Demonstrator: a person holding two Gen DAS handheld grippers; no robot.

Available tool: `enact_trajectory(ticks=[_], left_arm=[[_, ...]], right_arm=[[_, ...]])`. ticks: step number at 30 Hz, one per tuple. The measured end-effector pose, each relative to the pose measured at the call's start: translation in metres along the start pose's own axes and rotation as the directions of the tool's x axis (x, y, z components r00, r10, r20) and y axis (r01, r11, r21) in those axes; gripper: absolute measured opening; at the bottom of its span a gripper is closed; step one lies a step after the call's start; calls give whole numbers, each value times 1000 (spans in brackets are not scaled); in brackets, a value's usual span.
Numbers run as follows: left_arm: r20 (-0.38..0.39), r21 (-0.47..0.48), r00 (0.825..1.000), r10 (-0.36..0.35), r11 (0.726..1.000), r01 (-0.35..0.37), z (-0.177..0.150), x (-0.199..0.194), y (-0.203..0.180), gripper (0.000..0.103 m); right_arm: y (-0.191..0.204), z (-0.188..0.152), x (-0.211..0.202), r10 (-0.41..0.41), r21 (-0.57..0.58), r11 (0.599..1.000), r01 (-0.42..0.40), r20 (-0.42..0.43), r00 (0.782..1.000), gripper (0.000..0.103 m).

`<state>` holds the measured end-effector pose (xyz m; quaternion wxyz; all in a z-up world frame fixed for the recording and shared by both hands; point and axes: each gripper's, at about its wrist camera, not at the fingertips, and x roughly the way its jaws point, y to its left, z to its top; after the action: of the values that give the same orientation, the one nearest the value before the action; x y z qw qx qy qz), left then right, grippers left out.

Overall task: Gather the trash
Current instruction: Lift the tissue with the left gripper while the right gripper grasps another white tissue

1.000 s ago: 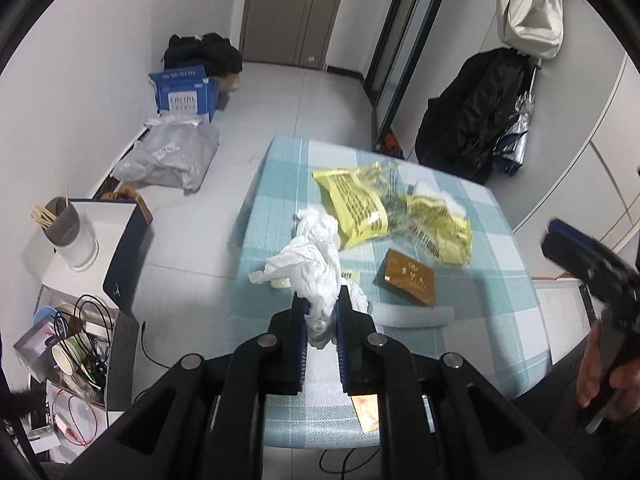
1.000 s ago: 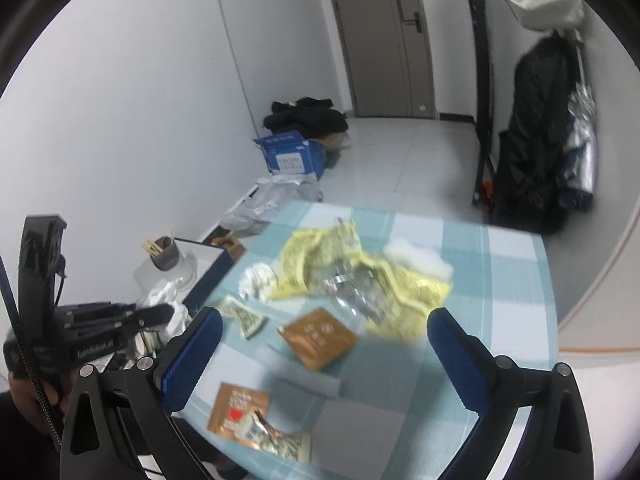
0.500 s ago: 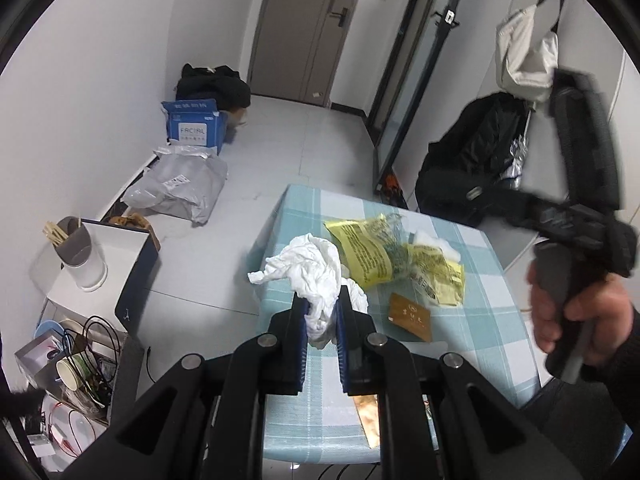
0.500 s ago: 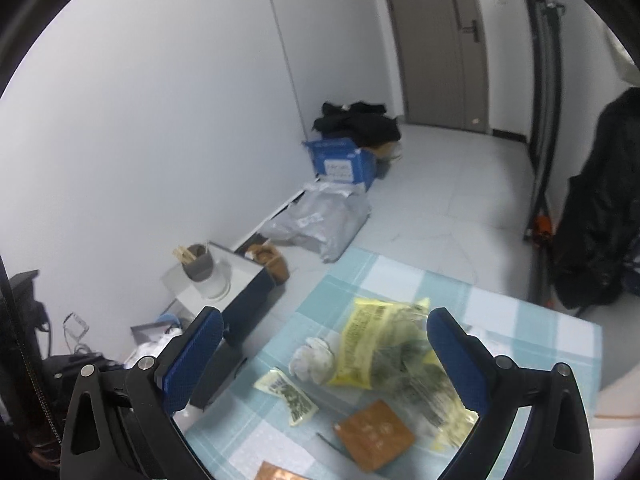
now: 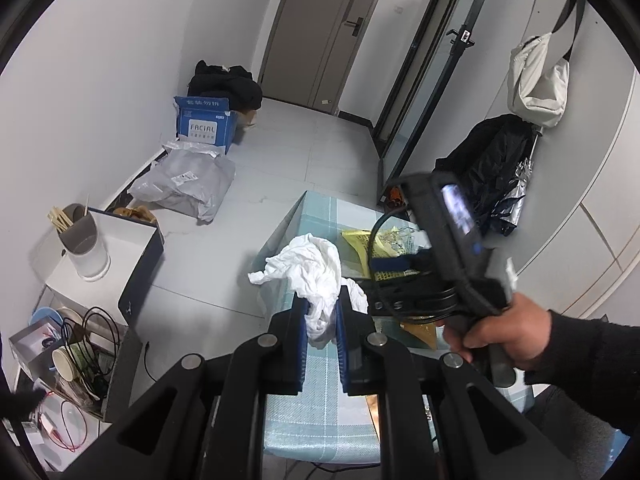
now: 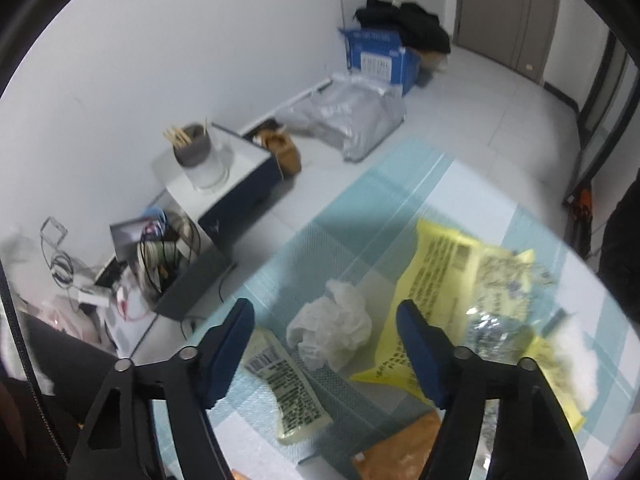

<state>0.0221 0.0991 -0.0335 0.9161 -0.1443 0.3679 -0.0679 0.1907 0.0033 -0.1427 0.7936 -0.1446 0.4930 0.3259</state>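
Left wrist view: the left claw (image 5: 321,322) is clamping a crumpled white tissue wad (image 5: 312,268) between its blue pads, the wad bulging up and to the left above the fingertips and hanging over the near-left edge of the counter (image 5: 320,412), which is wearing a teal checked cloth. To the right, a hand (image 5: 500,340) in a dark sleeve is gripping the handle of the right claw's body, which is crossing in front of the yellow printed bag (image 5: 362,246) lying on the cloth.

Right wrist view: the right claw (image 6: 326,326) is pointing steeply down at the counter (image 6: 360,208), its jaws having just been closing yet standing apart, with a second crumpled white tissue (image 6: 332,330) sitting on the cloth between the two blue pads; neither pad is touching it. Just left of that tissue, a pale printed sachet (image 6: 288,384) is lying flat, partly under the left finger. The yellow printed bag (image 6: 448,276) is spreading to the right of the tissue, behind the right finger, with a crinkled clear wrapper (image 6: 500,328) on top of it. A brown packet (image 6: 404,452) is showing at the lower edge, between the fingers.

On the floor beyond the counter, a blue carton (image 6: 380,60) and a grey plastic parcel (image 6: 352,120) are resting against the wall.
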Motion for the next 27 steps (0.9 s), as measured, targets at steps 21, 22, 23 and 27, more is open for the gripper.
enact_trajectory(ticks=[21,22,23,27], left_arm=[[-30,-28,1000,-8,1000,7,1,2,-3,9],[-30,-24,1000,-5,1000,4,1,2,-5,8],[-28,-23,1000,-4,1000,3,2,2,-7,8],[-18,-15,1000,-9,1000,8,4,1,-18,9]], right_arm=[[-11,-9,-28,18,65,998,-23,75,997,16],[-13,-11,-37,19,76,997,-25,90,996,16],[-15,-14,-50,20,85,996,-30,118,993,16],[-22,-29,-99,17,114,993,-41,210,978,16]])
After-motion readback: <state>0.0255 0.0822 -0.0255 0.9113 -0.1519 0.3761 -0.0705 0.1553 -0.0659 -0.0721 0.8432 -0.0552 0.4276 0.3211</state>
